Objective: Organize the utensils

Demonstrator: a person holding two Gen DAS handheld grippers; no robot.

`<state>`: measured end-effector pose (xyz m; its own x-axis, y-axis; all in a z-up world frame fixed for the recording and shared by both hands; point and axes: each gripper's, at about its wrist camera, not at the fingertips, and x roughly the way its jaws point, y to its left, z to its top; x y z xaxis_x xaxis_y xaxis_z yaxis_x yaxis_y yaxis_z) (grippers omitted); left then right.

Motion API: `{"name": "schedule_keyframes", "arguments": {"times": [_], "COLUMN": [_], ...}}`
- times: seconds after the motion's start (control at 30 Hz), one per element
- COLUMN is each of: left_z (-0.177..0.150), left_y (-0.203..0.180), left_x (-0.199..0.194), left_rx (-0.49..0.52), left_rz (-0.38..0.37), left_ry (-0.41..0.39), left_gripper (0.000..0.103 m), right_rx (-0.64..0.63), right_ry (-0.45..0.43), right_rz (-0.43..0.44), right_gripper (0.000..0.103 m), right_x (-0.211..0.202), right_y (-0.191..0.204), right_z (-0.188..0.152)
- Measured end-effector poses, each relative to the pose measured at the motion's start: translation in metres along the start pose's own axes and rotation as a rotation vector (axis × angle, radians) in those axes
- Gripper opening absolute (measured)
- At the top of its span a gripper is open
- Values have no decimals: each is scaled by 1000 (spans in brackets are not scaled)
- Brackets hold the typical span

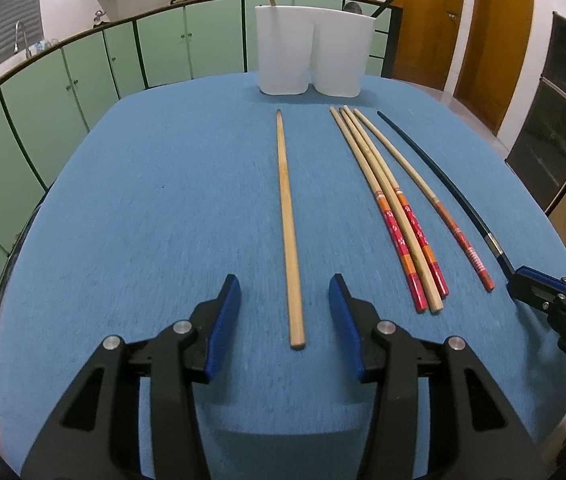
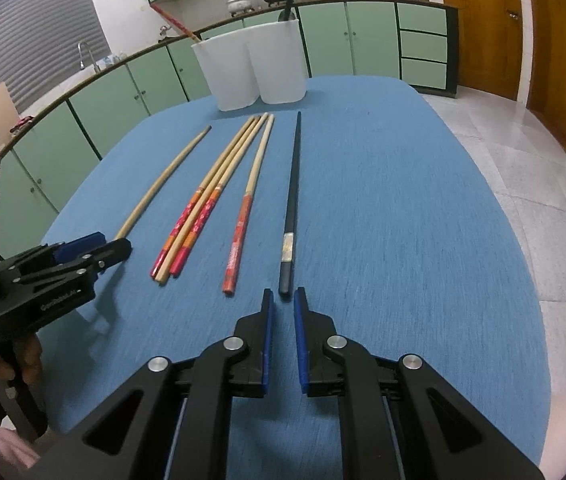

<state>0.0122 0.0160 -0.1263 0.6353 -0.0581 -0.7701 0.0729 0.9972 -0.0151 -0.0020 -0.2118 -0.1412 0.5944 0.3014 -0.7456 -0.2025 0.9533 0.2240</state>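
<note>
Several chopsticks lie on the blue table (image 1: 143,200). A plain wooden chopstick (image 1: 289,232) lies between the fingers of my open left gripper (image 1: 286,286), which is around its near end without touching. Three bamboo chopsticks, two with red ends (image 1: 395,216), lie to the right, then a single red-ended one (image 1: 427,196) and a black chopstick (image 1: 443,176). My right gripper (image 2: 284,300) is open narrowly just behind the black chopstick's (image 2: 292,196) near end. A white two-part holder (image 1: 315,52) at the far edge holds a red and a black chopstick.
Green kitchen cabinets (image 1: 83,76) and a counter with pots stand behind the table. Wooden doors (image 1: 463,20) are at the right. The table's right half (image 2: 403,200) is bare blue cloth, with a tiled floor beyond its edge.
</note>
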Motion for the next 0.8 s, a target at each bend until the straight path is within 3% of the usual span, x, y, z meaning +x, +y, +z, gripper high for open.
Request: {"name": "schedule_keyframes", "arguments": {"times": [0.2, 0.3, 0.43, 0.8], "left_z": [6, 9, 12, 21], "left_y": [0, 1, 4, 3], "left_x": [6, 7, 9, -22], "left_rx": [-22, -37, -58, 13], "left_rz": [4, 18, 25, 36], "left_ry": [4, 3, 4, -4], "left_gripper": [43, 31, 6, 6], "right_rx": [-7, -24, -22, -51], "right_ry": [-21, -38, -51, -89], "right_rz": [-8, -17, -24, -32], "right_gripper": [10, 9, 7, 7], "right_x": [4, 4, 4, -30], "right_y": [1, 3, 3, 0], "right_z": [-1, -3, -3, 16]}}
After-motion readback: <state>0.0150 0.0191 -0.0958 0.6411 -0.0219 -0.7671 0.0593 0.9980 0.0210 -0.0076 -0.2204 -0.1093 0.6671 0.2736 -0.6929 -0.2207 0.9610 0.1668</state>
